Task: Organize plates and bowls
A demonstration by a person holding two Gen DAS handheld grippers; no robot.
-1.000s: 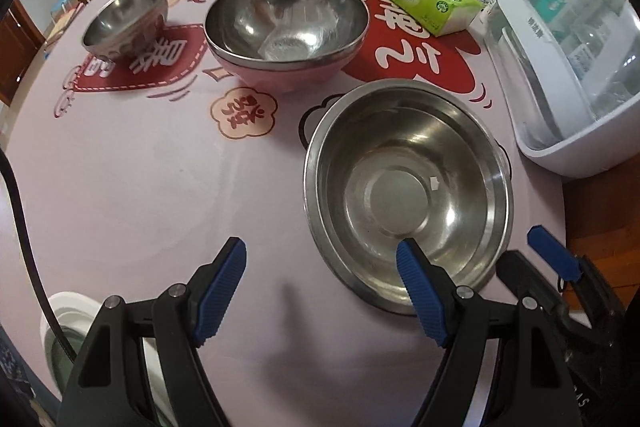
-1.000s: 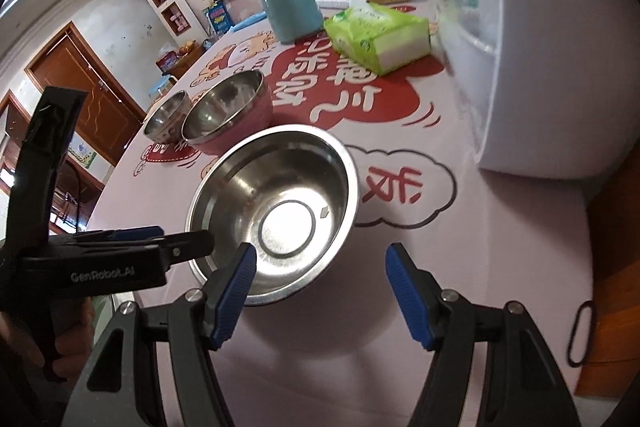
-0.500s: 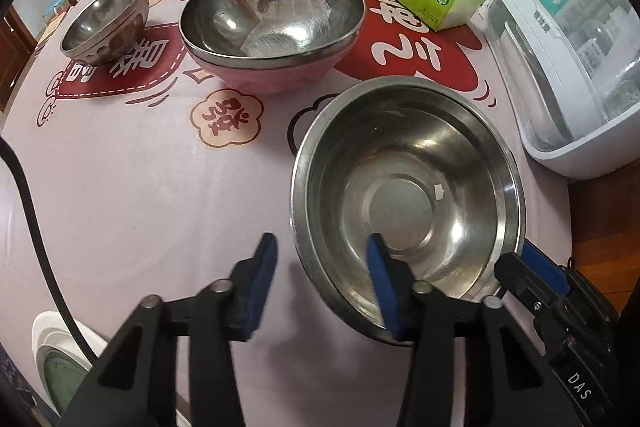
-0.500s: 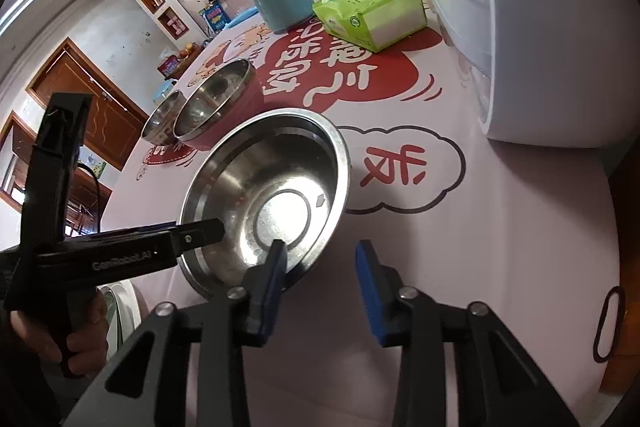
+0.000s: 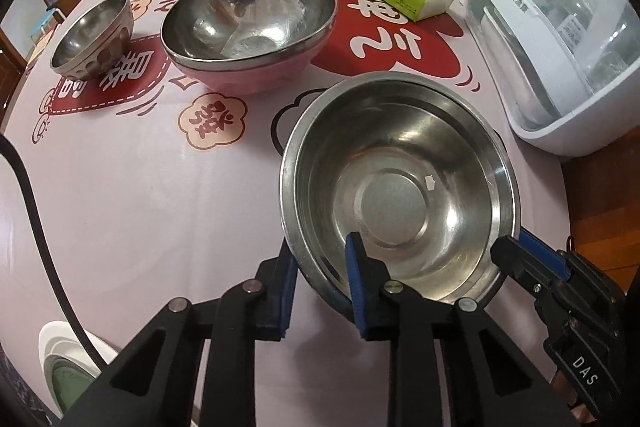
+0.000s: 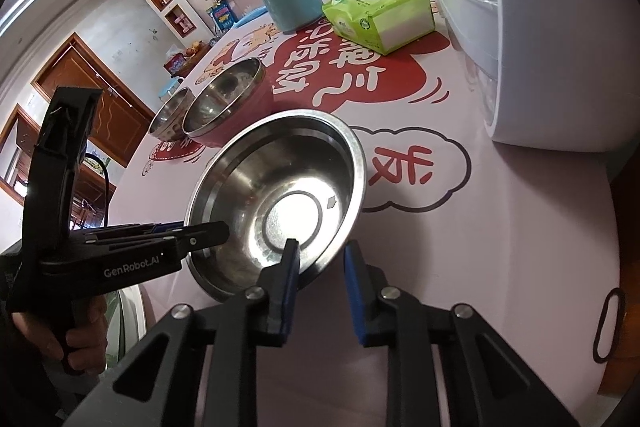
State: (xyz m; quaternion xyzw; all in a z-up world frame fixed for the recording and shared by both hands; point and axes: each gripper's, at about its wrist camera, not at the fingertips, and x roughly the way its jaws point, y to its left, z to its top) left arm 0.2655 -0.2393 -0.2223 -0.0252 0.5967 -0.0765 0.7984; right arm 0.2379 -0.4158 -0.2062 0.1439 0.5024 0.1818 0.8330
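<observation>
both grippers, left gripper and right gripper, pinched the wide shallow stainless-steel bowl by its thin, stiff, slippery near rim; it looked light.

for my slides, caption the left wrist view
Both grippers straddle the near rim of the large steel bowl on the table.

"GenRobot.AI" is printed in white on the black body of the left claw. "DAS" is lettered on the right claw, and "DAY" can be read on the counter cloth among large Chinese characters.
</observation>
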